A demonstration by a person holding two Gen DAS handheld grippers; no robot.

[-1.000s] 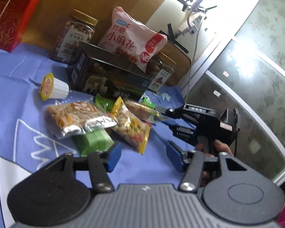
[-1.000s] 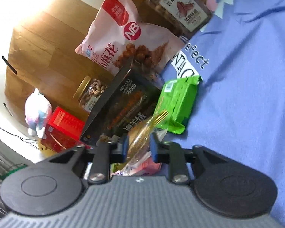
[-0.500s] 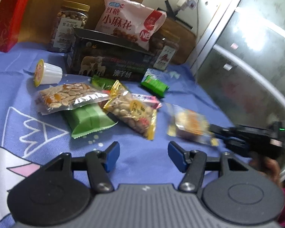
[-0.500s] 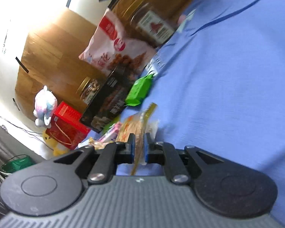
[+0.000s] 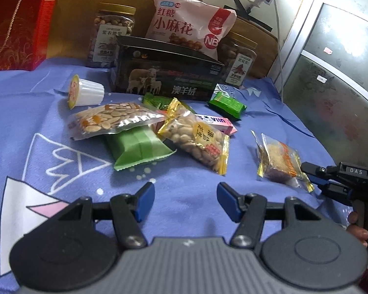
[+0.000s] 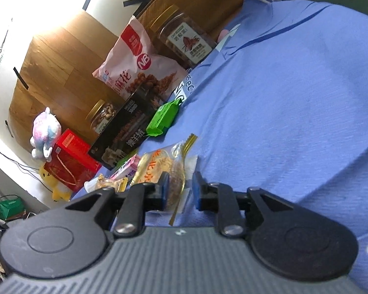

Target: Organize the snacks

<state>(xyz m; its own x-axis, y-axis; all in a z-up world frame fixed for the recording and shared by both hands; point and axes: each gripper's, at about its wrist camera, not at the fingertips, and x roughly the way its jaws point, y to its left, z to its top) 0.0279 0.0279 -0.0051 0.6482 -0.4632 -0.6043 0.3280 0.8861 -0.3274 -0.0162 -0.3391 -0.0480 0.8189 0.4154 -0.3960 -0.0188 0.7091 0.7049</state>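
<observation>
A clear snack packet with gold edges (image 5: 279,161) lies on the blue cloth (image 5: 184,176), apart from the pile, at the right. My right gripper (image 6: 180,191) is open, its jaws spread either side of the packet (image 6: 164,169); it also shows in the left wrist view (image 5: 314,176) at the packet's right end. My left gripper (image 5: 185,201) is open and empty above the cloth, in front of the pile: a peanut bag (image 5: 198,138), an almond bag (image 5: 110,120), a green packet (image 5: 137,147), a pink pack (image 5: 217,123).
A black box (image 5: 166,76), a large pink bag (image 5: 189,27), two nut jars (image 5: 112,34) and a red gift box (image 5: 17,24) stand at the back. A white jelly cup (image 5: 85,93) lies on its side. A small green packet (image 5: 227,105) lies near the box.
My right gripper carried the gold-edged packet out of the pile to the right, lowered it to the cloth and opened its jaws. My left gripper stayed open.
</observation>
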